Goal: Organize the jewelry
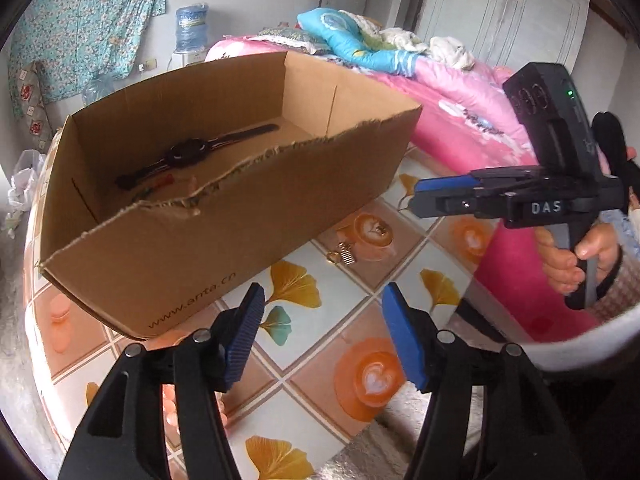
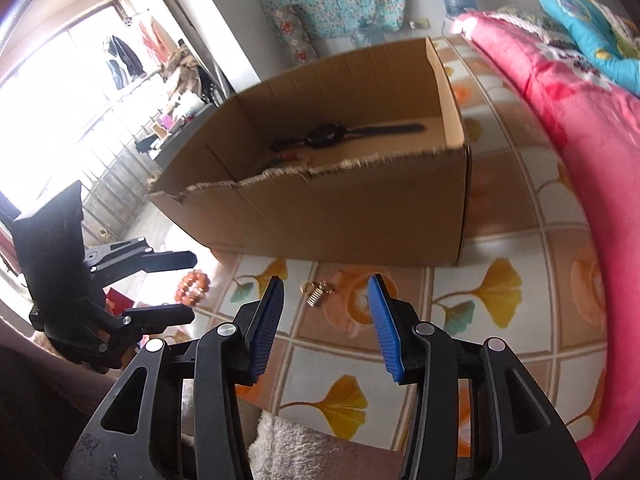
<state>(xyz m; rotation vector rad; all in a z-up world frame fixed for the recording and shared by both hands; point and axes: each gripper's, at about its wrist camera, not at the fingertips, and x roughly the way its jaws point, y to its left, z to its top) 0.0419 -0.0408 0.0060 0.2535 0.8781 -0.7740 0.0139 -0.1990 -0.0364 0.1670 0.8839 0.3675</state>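
Blue-padded jaws of the left gripper stand apart over the patterned desk, nothing between them. Those of the right gripper are also parted and empty, hovering above the same tiled cloth with ginkgo leaves and coffee cups printed on it.

Just ahead of the right gripper, a small cluster of gold-coloured jewelry lies loose on the desk, near the front wall of the cardboard box; its separate pieces are too small to tell apart. From the left wrist view the same cluster sits beside the box's near corner. An orange bead bracelet rests on the desk near the left gripper's fingers.

Inside the open box, whose front edge is torn ragged, a dark wristwatch lies flat on the bottom with its strap stretched out. Some small red and green items lie next to it, unclear. A pink quilt borders the desk on the right.
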